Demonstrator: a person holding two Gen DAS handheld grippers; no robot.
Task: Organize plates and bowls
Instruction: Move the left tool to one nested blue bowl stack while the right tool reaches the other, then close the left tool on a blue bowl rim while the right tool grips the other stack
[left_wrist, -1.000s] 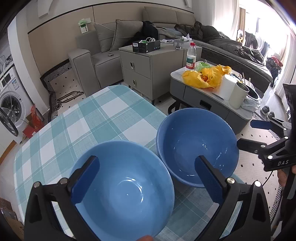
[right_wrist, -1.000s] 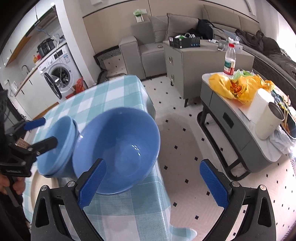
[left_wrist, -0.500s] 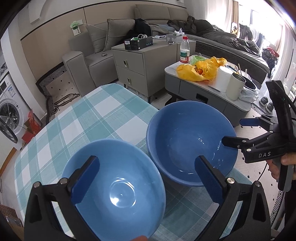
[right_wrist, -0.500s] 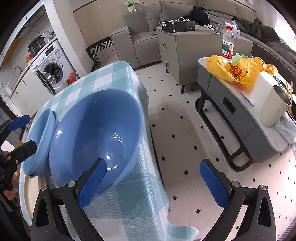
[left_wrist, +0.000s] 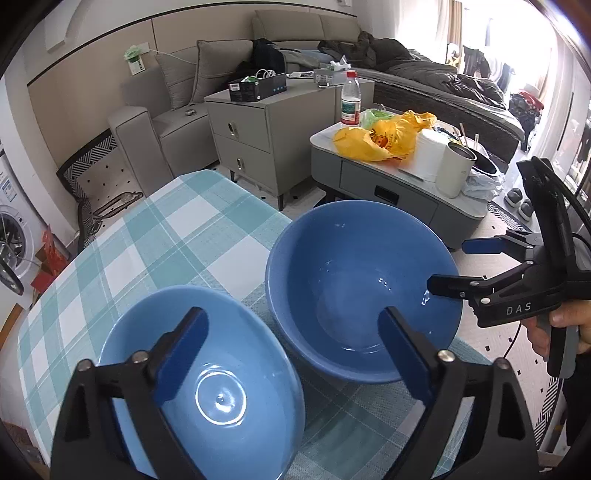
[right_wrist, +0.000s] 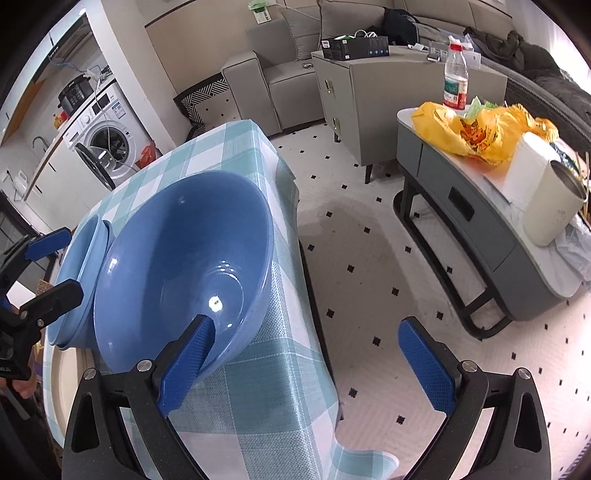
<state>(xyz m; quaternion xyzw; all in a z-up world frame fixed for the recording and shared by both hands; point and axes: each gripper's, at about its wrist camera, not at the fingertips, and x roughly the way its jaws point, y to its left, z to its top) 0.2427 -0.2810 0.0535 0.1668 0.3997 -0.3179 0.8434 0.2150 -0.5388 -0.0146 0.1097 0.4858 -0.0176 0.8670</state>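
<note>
Since a second before, both grippers had dropped closer. The left gripper (left_wrist: 291, 347) was narrowing, jaws still apart over the small bowl (left_wrist: 207, 384). The right gripper (right_wrist: 308, 354) gaped across the big bowl's (right_wrist: 184, 266) rim. Checked tablecloth (left_wrist: 155, 236), sofa (left_wrist: 177, 110) beyond.

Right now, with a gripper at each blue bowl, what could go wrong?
The big bowl stands close to the table edge, above hard floor; a nudge from the right gripper, whose one finger is already inside the rim, might tip it off. The left gripper, jaws just closing, straddles the small bowl's rim; smooth glaze may slip, knocking the touching bowls together.
</note>
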